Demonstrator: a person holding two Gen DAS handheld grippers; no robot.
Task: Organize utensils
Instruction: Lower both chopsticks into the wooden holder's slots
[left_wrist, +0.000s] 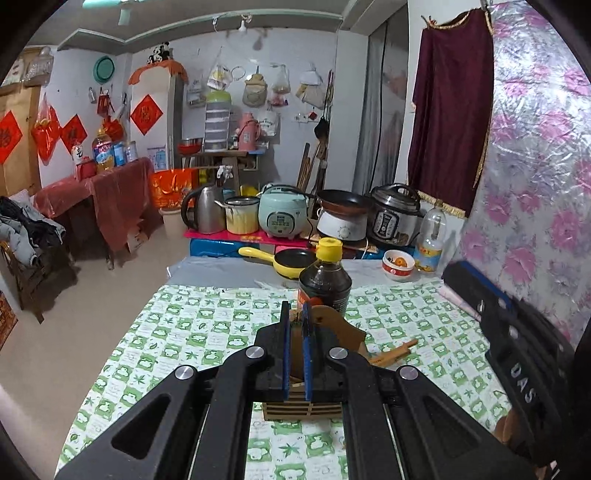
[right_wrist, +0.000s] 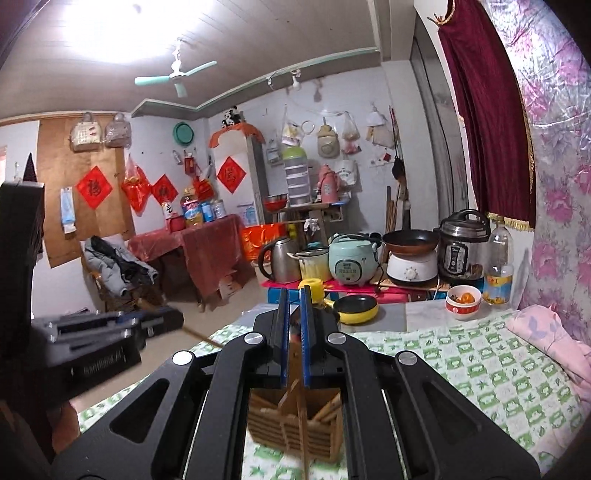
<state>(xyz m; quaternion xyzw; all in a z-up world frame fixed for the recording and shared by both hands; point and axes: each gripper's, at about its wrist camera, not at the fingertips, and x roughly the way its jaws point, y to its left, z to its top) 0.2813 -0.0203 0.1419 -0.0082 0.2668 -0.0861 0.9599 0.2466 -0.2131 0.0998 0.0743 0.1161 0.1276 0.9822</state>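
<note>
Here, the wooden holder (right_wrist: 273, 424) stands on the near part of the table (left_wrist: 184, 332), right under both tongs. Some wooden sticks lean inside its boxes. The left tongs (left_wrist: 295, 308) are pressed together. They seem to pinch a thin wooden stick (right_wrist: 201, 336) that pokes out past their tip. The right tongs (right_wrist: 293, 293) are pressed together too, on a second stick (right_wrist: 306, 435) that hangs down over the holder.

A dark sauce bottle (left_wrist: 325, 284) with a yellow cap stands just behind the holder. A flat wooden tool (left_wrist: 393, 352) lies on the cloth near the holder's right side. The cloth is white with green squares and leaves.

At the far edge of the table sits a little yellow pan (left_wrist: 291, 262). Near the far right corner are a red and white bowl (left_wrist: 398, 263) and a clear bottle (left_wrist: 430, 236). Behind the table, on a low stand, sit a kettle (left_wrist: 205, 210), a pale green rice cooker (left_wrist: 282, 214), a black frying pan (left_wrist: 341, 201) and a silver cooker (left_wrist: 397, 214). Farther back is a small table with a red cover (left_wrist: 110, 188). Red paper squares hang on the wall. A dark red curtain (left_wrist: 452, 107) hangs on the right, next to a wall with pink flowers.

Only the right view shows the green fan (right_wrist: 177, 75) on the ceiling, a pink blanket (right_wrist: 546, 332) at the right edge of the table, and the inside of the holder. Only the left view shows the flat wooden tool.
</note>
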